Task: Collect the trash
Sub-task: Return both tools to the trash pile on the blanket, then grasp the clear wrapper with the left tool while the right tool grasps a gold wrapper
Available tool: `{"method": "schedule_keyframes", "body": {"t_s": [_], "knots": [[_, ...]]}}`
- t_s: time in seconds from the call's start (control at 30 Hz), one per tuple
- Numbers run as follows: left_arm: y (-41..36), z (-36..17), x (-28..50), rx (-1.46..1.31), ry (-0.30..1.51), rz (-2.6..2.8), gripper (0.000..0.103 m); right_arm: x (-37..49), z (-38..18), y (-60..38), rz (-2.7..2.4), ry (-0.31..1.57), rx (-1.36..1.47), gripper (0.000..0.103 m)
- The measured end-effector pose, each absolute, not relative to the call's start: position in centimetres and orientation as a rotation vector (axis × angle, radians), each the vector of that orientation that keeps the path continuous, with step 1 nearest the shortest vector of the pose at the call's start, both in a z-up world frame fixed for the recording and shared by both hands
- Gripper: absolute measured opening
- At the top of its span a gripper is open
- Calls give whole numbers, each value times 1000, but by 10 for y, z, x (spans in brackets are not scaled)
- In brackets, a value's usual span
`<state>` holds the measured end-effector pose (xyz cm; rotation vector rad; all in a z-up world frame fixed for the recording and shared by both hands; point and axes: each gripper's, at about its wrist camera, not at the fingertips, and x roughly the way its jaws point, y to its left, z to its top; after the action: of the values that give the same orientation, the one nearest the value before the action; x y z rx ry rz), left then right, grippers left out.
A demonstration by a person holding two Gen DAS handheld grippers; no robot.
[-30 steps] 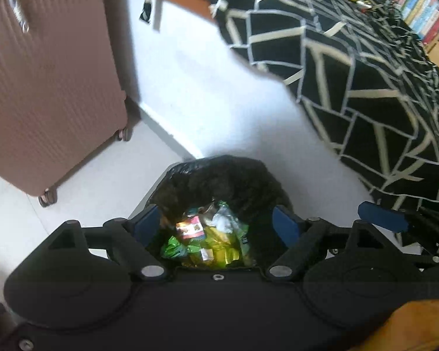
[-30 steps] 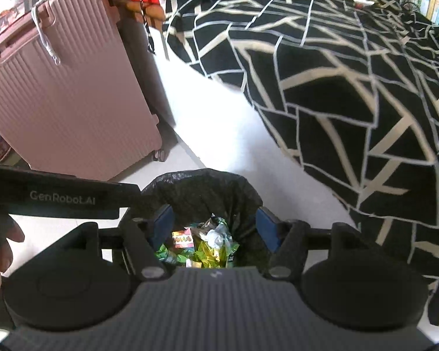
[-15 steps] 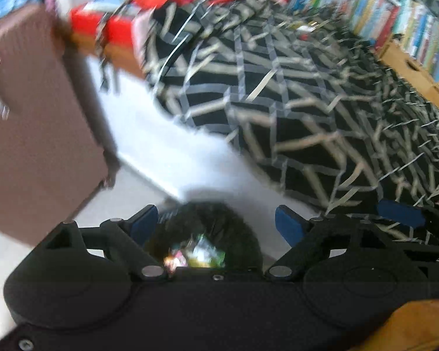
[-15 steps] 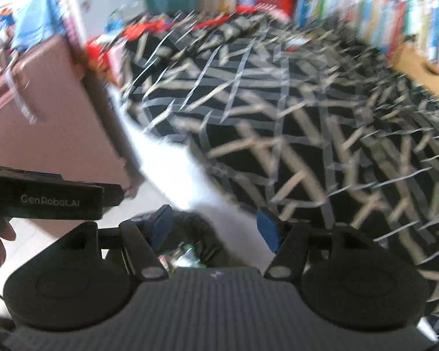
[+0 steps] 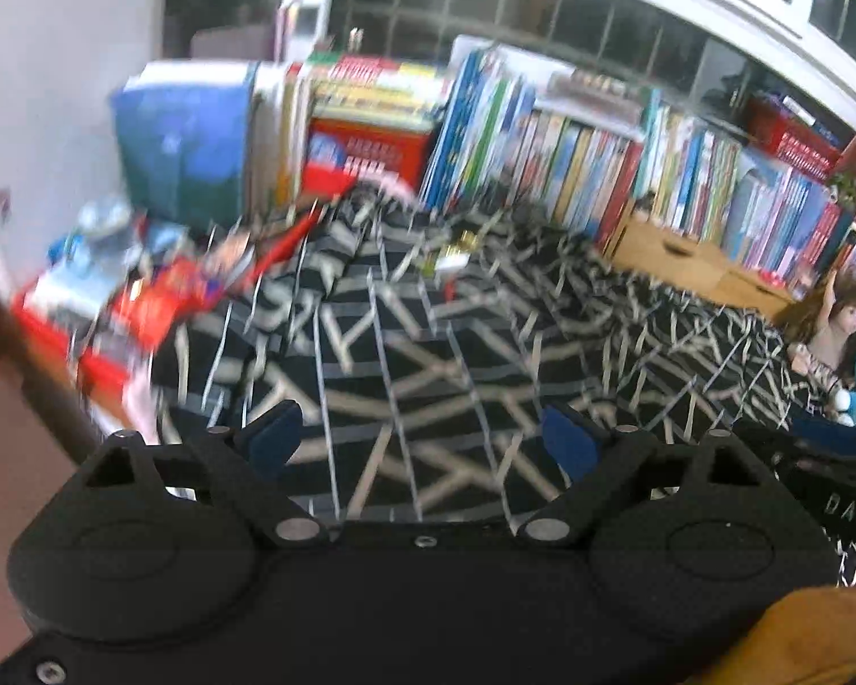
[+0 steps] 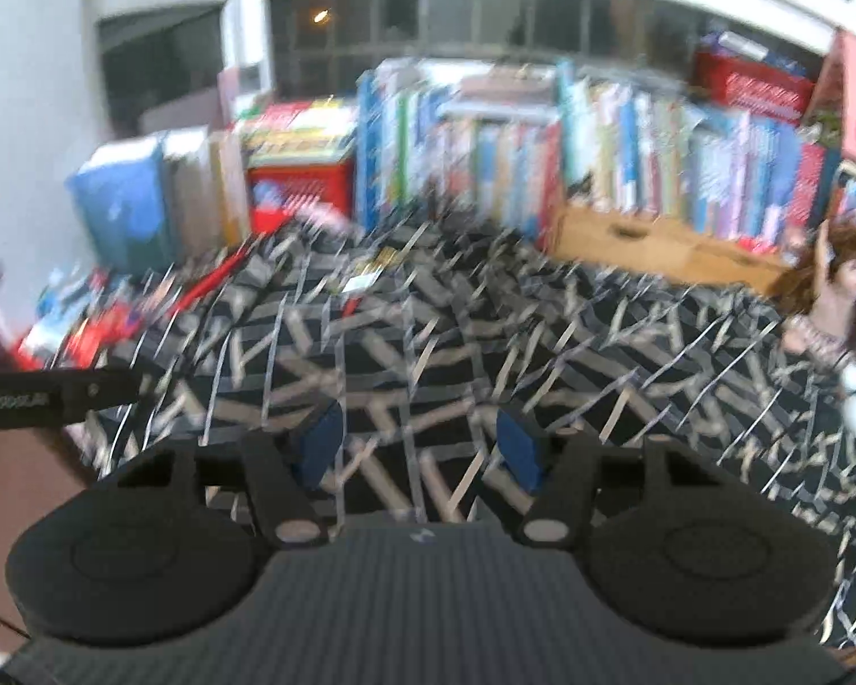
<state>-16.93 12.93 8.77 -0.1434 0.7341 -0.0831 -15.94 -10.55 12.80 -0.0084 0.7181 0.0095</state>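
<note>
We see the left gripper [image 5: 422,439] over the black-and-cream bedspread [image 5: 428,342], its 2 blue pads spread wide with nothing between them; they have just been opening further. The right gripper [image 6: 419,445] hangs over the same bedspread, jaws apart and empty. Small scraps of trash [image 5: 453,254] lie near the bed's far edge, below the row of books [image 5: 628,165].
</note>
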Motion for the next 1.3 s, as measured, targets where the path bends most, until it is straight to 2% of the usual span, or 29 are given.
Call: {"method": "schedule_keyframes", "body": {"t_s": [0.23, 0.43, 0.57, 0.83, 1.1, 1.3], "knots": [[131, 141, -90, -142, 671, -101, 93, -80, 175, -133, -42, 638, 118, 73], [133, 144, -11, -188, 664, -36, 95, 13, 175, -147, -17, 622, 205, 76], [124, 111, 45, -222, 690, 9, 95, 89, 145, -155, 72, 644, 230, 76], [84, 4, 152, -248, 803, 70, 95, 211, 59, -162, 192, 724, 229, 78], [43, -81, 232, -210, 877, 77, 95, 260, -3, -175, 251, 787, 190, 80], [33, -126, 259, -160, 893, 107, 95, 288, -35, -176, 284, 817, 166, 82]]}}
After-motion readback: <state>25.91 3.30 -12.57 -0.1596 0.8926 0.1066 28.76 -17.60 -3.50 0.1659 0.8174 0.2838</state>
